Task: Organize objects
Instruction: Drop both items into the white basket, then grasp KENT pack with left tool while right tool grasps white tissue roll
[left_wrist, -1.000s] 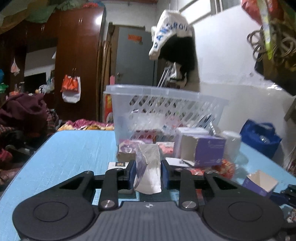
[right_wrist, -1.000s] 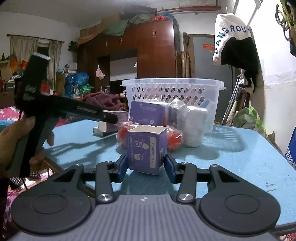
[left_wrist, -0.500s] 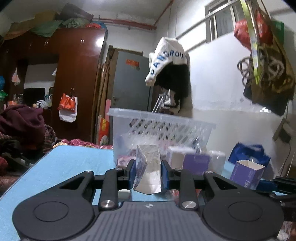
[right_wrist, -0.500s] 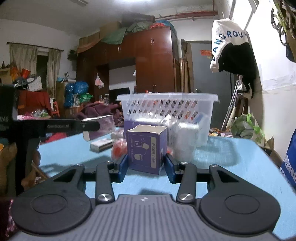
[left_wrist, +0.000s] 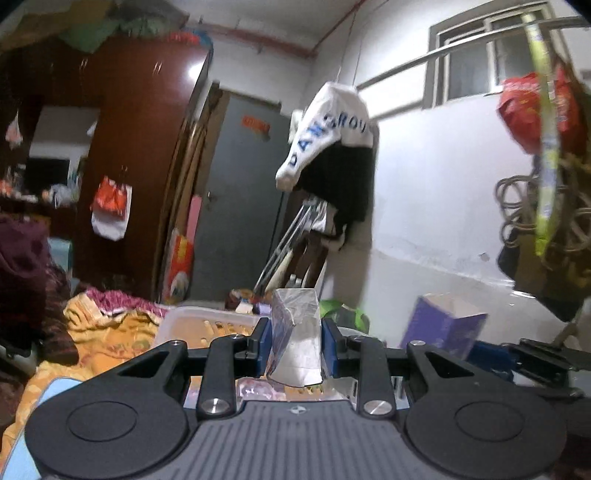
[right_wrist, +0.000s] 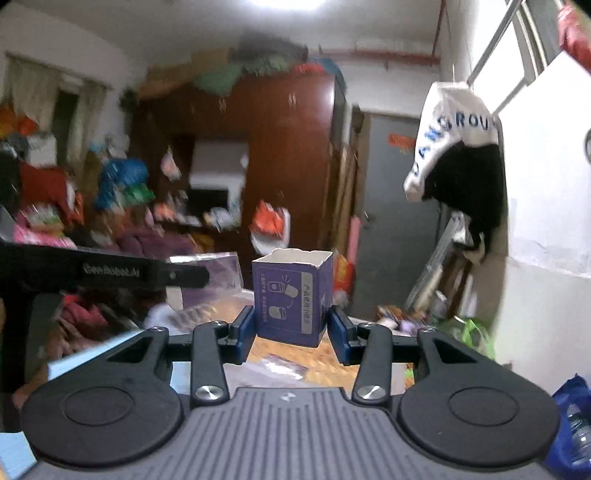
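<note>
My left gripper (left_wrist: 295, 345) is shut on a small silvery-white packet (left_wrist: 295, 332) and holds it high, above the rim of the white plastic basket (left_wrist: 207, 325). My right gripper (right_wrist: 291, 332) is shut on an open purple carton (right_wrist: 291, 295) and holds it up in the air. That purple carton also shows in the left wrist view (left_wrist: 443, 325), to the right of the packet, with the right gripper's dark body below it. The left gripper's black arm (right_wrist: 110, 275) shows at the left of the right wrist view, with a purple box (right_wrist: 218, 271) past its tip.
The blue table (left_wrist: 22, 454) shows only at the lower left corner. Below the right gripper lie loose packets (right_wrist: 284, 365). A brown wardrobe (left_wrist: 140, 147), a grey door (left_wrist: 240, 206), a hanging white and black garment (left_wrist: 332, 155) and a blue bag (right_wrist: 569, 417) stand around.
Both grippers have risen with their loads; the basket and table have dropped low in both views, and the items piled on the table have left view. Both stay shut.
</note>
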